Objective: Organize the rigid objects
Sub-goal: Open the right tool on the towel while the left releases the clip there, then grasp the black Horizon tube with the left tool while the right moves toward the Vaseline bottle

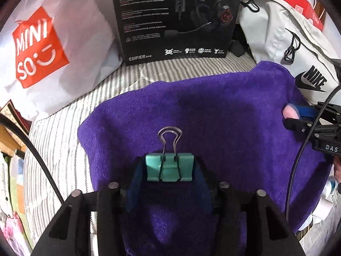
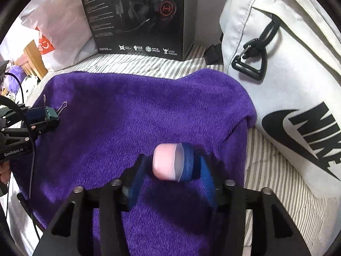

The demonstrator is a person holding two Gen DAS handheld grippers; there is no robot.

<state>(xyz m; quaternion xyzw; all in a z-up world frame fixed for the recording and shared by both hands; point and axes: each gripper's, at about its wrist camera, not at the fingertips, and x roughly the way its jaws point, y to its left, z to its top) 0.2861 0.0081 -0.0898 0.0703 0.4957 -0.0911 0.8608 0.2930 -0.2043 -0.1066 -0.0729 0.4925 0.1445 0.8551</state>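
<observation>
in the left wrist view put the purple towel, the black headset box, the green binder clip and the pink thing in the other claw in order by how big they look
1. purple towel
2. black headset box, cut off by the frame top
3. green binder clip, held in the left claw, enlarged by nearness
4. pink object, mostly hidden in the right claw

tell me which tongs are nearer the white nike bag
Right. The right tongs, shut on a pink capsule, hang beside the Nike bag at the towel's right edge. The left tongs, shut on a green binder clip, sit farther left.
</observation>
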